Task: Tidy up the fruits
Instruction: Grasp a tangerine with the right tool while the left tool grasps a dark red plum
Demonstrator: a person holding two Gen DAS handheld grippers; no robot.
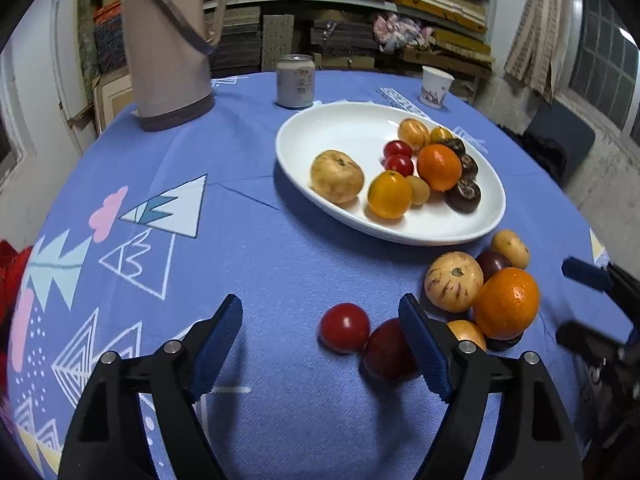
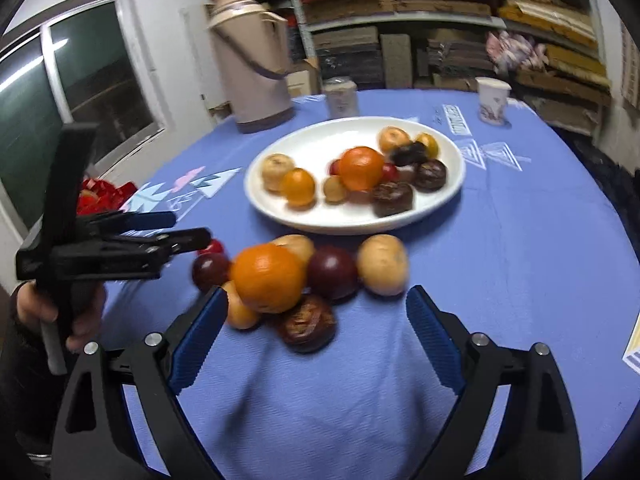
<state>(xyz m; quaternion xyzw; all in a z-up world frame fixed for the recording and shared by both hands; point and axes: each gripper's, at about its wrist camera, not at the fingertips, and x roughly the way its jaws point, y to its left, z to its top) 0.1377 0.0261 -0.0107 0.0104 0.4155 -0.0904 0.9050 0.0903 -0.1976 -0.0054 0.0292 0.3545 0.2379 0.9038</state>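
Observation:
A white oval plate (image 1: 344, 128) (image 2: 280, 208) holds several fruits: oranges, small tomatoes, pale round fruits and dark brown ones. A loose pile lies on the blue tablecloth in front of it: an orange (image 1: 506, 302) (image 2: 268, 278), a speckled pale fruit (image 1: 454, 281), a red tomato (image 1: 344, 327), a dark red fruit (image 1: 386, 350) and a brown wrinkled fruit (image 2: 306, 322). My left gripper (image 1: 320, 344) is open and empty, the tomato between its fingers. My right gripper (image 2: 316, 332) is open and empty, just short of the pile. The left gripper also shows in the right wrist view (image 2: 176, 230).
A beige thermos jug (image 1: 168, 40) (image 2: 256, 64), a can (image 1: 295, 81) (image 2: 341, 98) and a paper cup (image 1: 435, 86) (image 2: 493, 100) stand behind the plate. Shelves of stacked boards fill the back wall. Red items (image 2: 102, 196) lie at the table's left edge.

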